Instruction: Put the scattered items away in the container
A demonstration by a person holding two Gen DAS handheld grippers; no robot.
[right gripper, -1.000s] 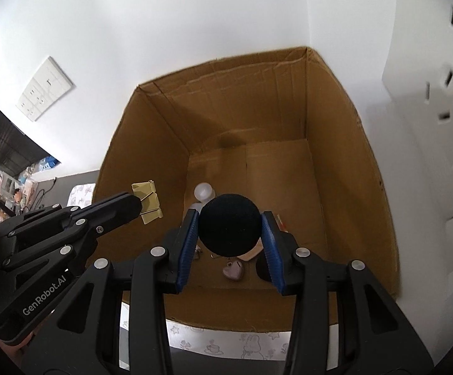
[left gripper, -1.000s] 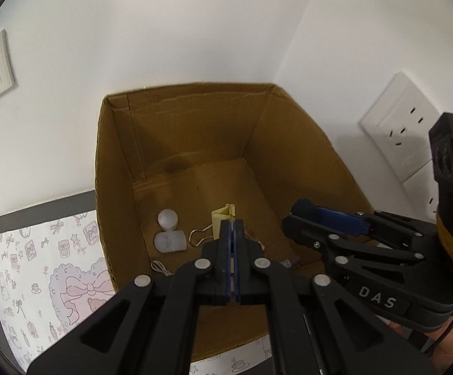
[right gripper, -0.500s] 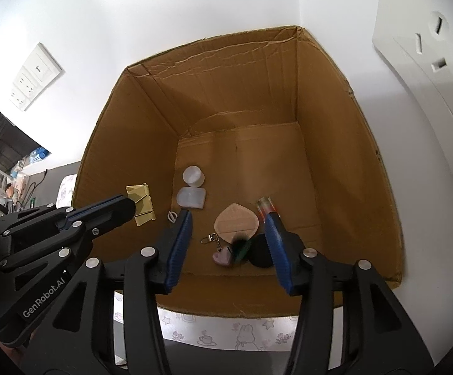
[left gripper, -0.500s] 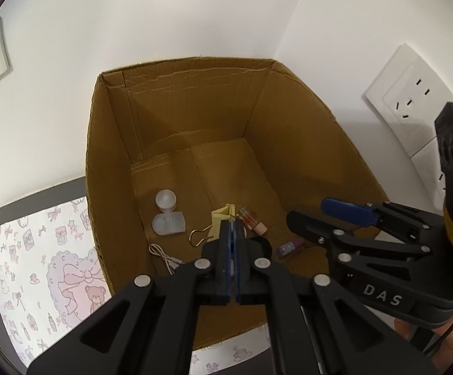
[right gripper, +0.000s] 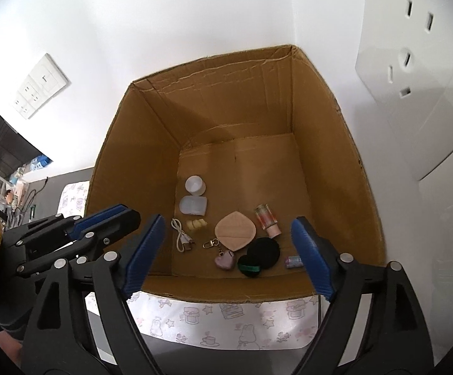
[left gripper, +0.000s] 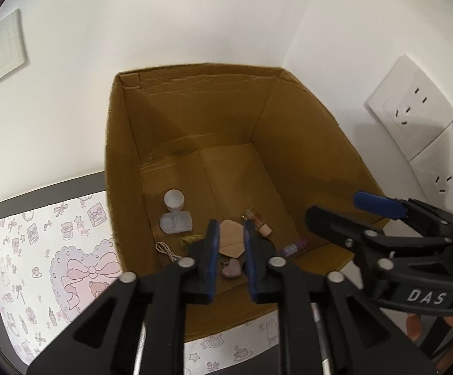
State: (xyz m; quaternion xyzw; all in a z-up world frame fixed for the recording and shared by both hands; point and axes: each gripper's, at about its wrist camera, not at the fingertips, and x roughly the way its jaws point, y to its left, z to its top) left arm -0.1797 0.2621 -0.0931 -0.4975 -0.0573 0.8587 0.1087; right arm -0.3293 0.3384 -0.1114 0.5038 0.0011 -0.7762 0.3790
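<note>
1. Right tool [right gripper: 226,256] now gapes wide and empty; its round black puff [right gripper: 263,252] lies on the brown cardboard box [right gripper: 329,162] floor.
2. Left tool [left gripper: 230,261], partly parted, has dropped the yellow binder clip [right gripper: 197,225] inside too.

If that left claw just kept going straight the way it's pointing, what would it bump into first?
Probably the beige leaf-shaped pad lying on the cardboard box floor. It sits right between the open fingers of the left gripper, with the pink heart keychain just nearer. Depth is hard to judge through the fisheye, so that's a best guess.

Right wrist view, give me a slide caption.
Open right tool above cardboard box holding black puff and small items.
</note>
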